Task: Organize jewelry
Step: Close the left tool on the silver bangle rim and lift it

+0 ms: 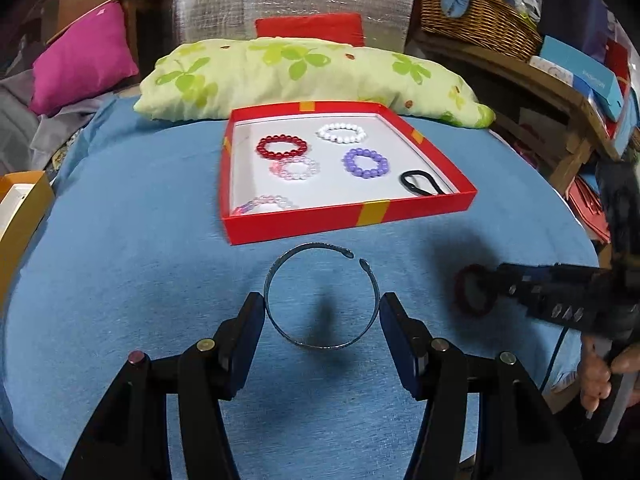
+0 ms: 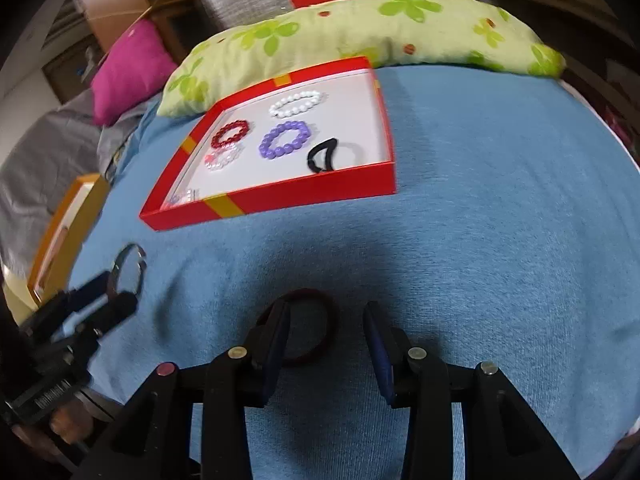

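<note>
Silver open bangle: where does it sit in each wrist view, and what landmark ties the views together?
Left wrist view: the silver open bangle sits low centre, between the left tool's pads, its gap facing the red box.
Right wrist view: it sits at the left edge, blurred, at the left tool's tip.
Shared landmark: the red box, just beyond it.

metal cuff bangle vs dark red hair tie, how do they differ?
The metal cuff bangle is thin, silvery and open, with a gap in its ring; the dark red hair tie is thick, matte and closed. The bangle sits between the left hand-held gripper pads. Both remain outside the red box.
</note>
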